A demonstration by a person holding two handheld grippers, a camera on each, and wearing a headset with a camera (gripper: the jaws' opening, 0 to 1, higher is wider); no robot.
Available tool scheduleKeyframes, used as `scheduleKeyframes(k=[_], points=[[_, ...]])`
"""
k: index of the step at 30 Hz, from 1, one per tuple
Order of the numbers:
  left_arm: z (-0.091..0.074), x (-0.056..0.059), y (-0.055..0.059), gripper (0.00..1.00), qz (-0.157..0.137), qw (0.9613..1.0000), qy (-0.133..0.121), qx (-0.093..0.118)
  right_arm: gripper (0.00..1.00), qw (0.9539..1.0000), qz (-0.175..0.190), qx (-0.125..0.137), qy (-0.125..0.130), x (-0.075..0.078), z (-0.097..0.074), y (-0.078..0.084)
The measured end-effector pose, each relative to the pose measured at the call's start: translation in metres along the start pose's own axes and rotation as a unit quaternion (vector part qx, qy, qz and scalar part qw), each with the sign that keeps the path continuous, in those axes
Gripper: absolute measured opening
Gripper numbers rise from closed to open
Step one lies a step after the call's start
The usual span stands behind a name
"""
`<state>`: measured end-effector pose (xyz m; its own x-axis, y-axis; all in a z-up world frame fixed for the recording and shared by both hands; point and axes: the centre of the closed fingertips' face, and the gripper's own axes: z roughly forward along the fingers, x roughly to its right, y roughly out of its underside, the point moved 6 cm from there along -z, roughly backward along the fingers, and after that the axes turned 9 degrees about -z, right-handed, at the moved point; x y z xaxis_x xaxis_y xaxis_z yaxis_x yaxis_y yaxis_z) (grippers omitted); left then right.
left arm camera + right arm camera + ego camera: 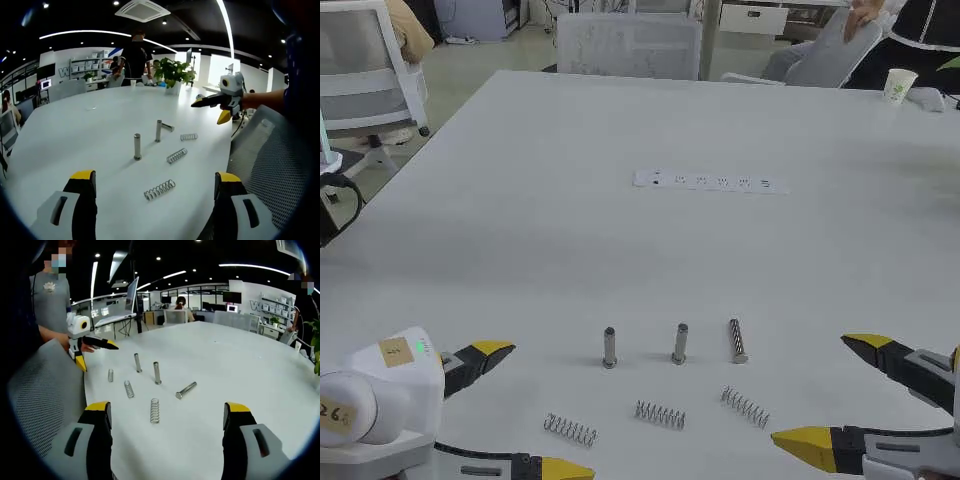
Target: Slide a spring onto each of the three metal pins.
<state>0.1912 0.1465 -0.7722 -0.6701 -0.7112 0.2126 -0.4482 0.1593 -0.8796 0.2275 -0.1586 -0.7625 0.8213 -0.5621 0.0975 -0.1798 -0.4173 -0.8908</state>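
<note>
Left claw [525,410] spread wide and empty, low over the near edge of the surface [620,230]; right claw [830,390] likewise spread, pinching nothing. Between them, in a row on the surface: left spring [570,430], middle spring [660,414], right spring [745,406], all lying flat and loose. Just behind, left pin [609,347] and middle pin [680,343] upright on their wider bases, right pin [737,341] lying on its side. No spring on any pin yet. Springs probably very light and thin-wired, prone to roll, squash or flick away under a hard squeeze. Best pinched gently across the coils near one end, leaving the other end's bore free for the pin tip. Pins stiff, smooth metal, likely easy to topple; worth steadying low on the shaft, with the lying one stood up first.
</note>
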Motion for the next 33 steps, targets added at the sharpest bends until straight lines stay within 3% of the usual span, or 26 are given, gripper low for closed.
scheduleKeyframes(k=[33], points=[[0.0017, -0.0002, -0.0024, 0.95, 0.024, 0.9996, 0.013, -0.011, 0.91, 1.0000, 0.005, -0.007, 0.004, 0.0023, -0.0009, 0.0011]])
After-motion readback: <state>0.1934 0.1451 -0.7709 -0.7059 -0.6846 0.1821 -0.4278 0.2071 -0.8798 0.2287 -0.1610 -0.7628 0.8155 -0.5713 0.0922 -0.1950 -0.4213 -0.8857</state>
